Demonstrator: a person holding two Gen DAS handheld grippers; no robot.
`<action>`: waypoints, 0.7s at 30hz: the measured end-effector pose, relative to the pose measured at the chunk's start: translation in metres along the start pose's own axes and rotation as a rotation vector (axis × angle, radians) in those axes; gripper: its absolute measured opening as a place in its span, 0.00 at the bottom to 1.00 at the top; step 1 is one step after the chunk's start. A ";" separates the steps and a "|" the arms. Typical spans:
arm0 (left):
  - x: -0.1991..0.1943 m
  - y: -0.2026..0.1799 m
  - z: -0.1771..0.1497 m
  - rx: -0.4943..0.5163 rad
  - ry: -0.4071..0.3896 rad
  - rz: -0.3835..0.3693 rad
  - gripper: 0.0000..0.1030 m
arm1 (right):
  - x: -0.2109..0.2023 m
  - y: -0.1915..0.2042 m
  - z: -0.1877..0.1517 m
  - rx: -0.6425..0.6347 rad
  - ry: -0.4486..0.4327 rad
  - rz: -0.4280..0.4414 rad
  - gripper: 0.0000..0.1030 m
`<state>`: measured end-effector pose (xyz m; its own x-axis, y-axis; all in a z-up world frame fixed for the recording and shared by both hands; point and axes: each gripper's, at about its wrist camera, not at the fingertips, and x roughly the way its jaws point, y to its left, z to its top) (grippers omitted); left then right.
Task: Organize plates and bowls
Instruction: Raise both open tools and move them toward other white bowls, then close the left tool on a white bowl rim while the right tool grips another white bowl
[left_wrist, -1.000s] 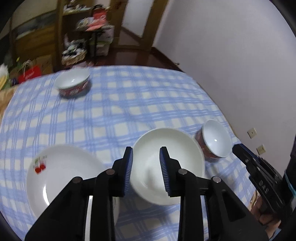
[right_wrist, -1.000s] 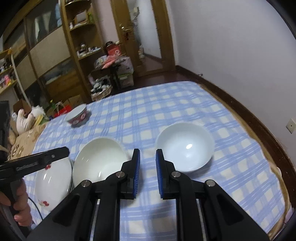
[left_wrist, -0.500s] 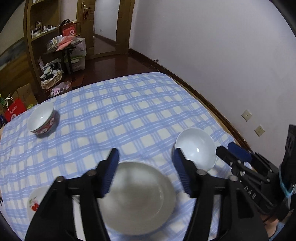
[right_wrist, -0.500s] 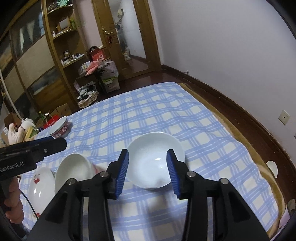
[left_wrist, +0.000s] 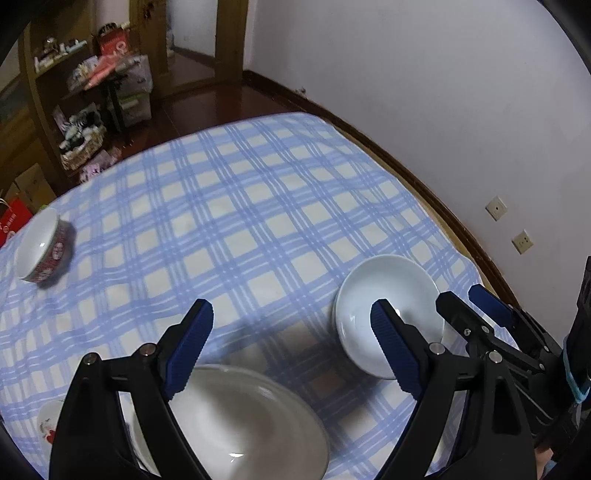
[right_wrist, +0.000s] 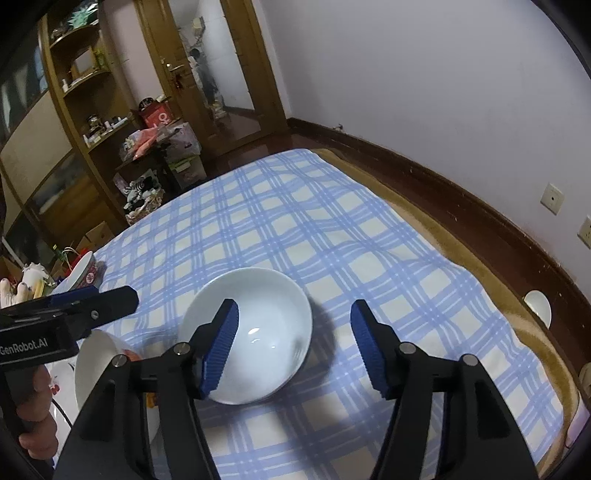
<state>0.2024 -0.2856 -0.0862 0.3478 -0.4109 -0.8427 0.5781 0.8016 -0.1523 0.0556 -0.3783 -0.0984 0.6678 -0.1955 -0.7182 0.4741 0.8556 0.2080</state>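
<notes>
Only from the left wrist: deep white plate (left_wrist: 243, 424) under opening claw (left_wrist: 291, 347).

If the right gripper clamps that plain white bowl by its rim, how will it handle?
The white bowl looks glazed, with bright glare spots inside, so probably slippery against the fingers. It seems rigid ceramic, likely chippable. On the soft checked cloth it may tilt if pushed.

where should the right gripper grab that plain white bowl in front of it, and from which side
Take the white bowl by its rim, from above. It sits upright on the checked cloth and is wider than the gap of the right gripper, whose jaws are opening with nothing gripped, so probably straddle the right-hand wall: one finger inside, one outside.
</notes>
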 end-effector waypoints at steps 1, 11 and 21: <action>0.005 -0.002 0.001 0.003 0.016 -0.006 0.84 | 0.002 -0.001 0.000 0.006 0.005 -0.003 0.67; 0.035 -0.011 0.000 0.008 0.103 -0.001 0.84 | 0.026 -0.011 -0.007 0.075 0.075 -0.023 0.72; 0.050 -0.019 -0.003 0.011 0.133 -0.021 0.84 | 0.036 -0.027 -0.012 0.168 0.117 0.024 0.70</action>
<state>0.2069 -0.3202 -0.1273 0.2353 -0.3657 -0.9005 0.5924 0.7885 -0.1655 0.0599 -0.4029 -0.1374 0.6135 -0.1110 -0.7818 0.5547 0.7653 0.3266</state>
